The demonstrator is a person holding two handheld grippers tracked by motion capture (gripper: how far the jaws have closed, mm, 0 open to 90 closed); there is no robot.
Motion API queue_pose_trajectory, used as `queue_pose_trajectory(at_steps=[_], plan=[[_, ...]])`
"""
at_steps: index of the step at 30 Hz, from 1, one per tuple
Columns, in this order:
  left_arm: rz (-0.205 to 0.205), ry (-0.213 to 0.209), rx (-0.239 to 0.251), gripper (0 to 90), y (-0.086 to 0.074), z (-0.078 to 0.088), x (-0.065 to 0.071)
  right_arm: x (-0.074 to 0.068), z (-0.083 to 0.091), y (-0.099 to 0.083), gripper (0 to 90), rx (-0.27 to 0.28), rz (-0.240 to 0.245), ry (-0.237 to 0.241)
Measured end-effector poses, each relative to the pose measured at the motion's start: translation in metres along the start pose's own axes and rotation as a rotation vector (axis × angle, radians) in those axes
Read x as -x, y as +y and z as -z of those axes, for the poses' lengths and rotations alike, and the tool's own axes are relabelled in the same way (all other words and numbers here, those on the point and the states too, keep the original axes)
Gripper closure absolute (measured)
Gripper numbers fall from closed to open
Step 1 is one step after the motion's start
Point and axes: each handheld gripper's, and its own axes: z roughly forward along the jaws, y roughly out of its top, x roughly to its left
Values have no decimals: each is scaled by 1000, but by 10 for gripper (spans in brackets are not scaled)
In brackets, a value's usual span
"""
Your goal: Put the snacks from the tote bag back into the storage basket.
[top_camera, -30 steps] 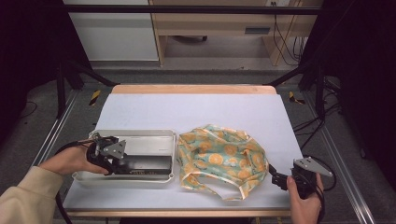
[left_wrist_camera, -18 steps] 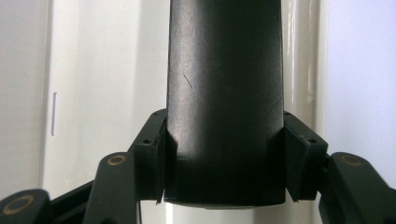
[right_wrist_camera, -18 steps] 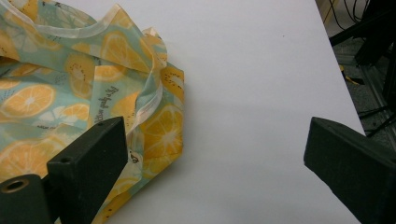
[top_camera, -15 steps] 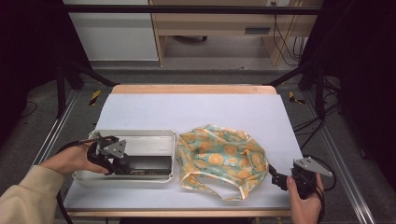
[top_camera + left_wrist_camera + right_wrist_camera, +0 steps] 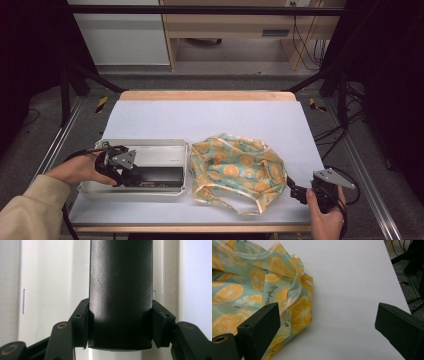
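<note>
The left gripper (image 5: 120,322) clamps both pads on the black box (image 5: 120,290), which lies inside the white tray (image 5: 150,146); lift-out is judged pending. The right gripper (image 5: 327,322) stands spread, empty, beside the fruit-print bag (image 5: 235,167) on the table (image 5: 210,117).

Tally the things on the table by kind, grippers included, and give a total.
Black box, clamped in the left gripper: 1
White tray holding the box: 1
Orange-print bag: 1
Grippers, left and right gripper: 2
Total: 5
</note>
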Motion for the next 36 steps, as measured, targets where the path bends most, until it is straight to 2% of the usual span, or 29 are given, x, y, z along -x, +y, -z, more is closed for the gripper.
queue_pose_trajectory(at_steps=[10, 11, 13, 15, 19, 20, 23, 30, 33, 36], plan=[[20, -4, 16, 419, -2, -2, -1, 0, 0, 0, 63, 0, -1, 1], [33, 1, 22, 409, -2, -1, -1, 0, 0, 0, 63, 1, 0, 1], [53, 11, 35, 326, -2, 0, -1, 0, 0, 0, 63, 3, 1, 3], [64, 3, 67, 305, -1, 3, 1, 0, 1, 0, 62, 3, -1, 3], [62, 26, 76, 249, 1, 8, 5, 0, 1, 0, 61, 4, -2, 3], [80, 36, 89, 211, 3, 11, 6, 0, 1, 0, 61, 5, -4, 3], [94, 52, 105, 192, 4, 15, 8, -1, 1, 0, 60, 3, 2, 3], [159, 94, 148, 141, 9, 24, 7, -3, 1, 1, 57, 5, 11, 4], [171, 103, 161, 124, 11, 26, 7, -3, 1, 1, 57, 4, 12, 5], [165, 106, 162, 113, 15, 27, 9, -3, 1, 1, 56, 6, 13, 5]])
